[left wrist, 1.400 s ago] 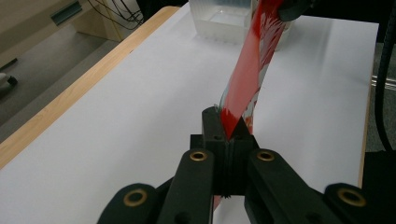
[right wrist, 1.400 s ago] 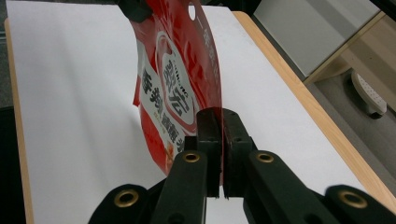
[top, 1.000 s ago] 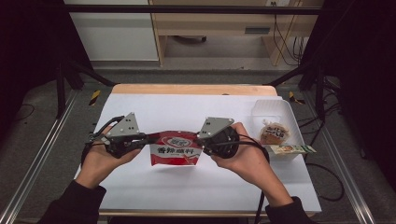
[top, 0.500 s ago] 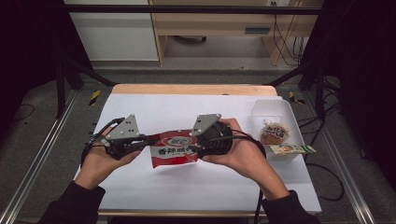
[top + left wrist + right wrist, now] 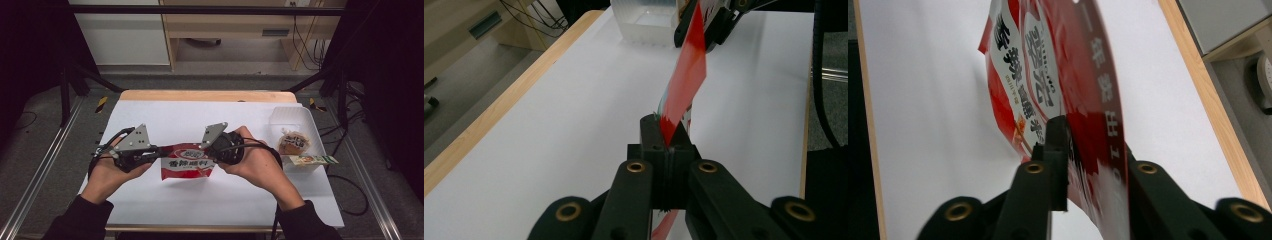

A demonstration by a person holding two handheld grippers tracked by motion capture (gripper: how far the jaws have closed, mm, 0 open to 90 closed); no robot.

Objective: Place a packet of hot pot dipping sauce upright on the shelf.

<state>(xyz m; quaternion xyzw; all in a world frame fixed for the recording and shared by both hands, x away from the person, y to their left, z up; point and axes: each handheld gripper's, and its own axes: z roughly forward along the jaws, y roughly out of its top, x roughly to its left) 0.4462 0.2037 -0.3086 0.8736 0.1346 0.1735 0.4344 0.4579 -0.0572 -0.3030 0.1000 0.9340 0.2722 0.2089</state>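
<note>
Your left tongs (image 5: pixel 159 152) pinch the flat red foil snack packet (image 5: pixel 187 162) at one end; your right tongs (image 5: pixel 212 152), just closing, clamp its other end.

In the high view, the snack packet (image 5: pixel 187 162) sat at the centre of the frame, over the middle of the surface (image 5: pixel 200 120), stretched between your two grippers. Your left gripper (image 5: pixel 152 154) stood at the packet's left edge, your right gripper (image 5: pixel 212 155) at its right edge, each with its fingers on the packet. At the right of the frame, near the surface's right edge, lay a tray (image 5: pixel 295 116) with a wrapped bun (image 5: pixel 292 142) in it. A small flat packet (image 5: pixel 312 160) lay across the tray's lower rim, just below the bun.
</note>
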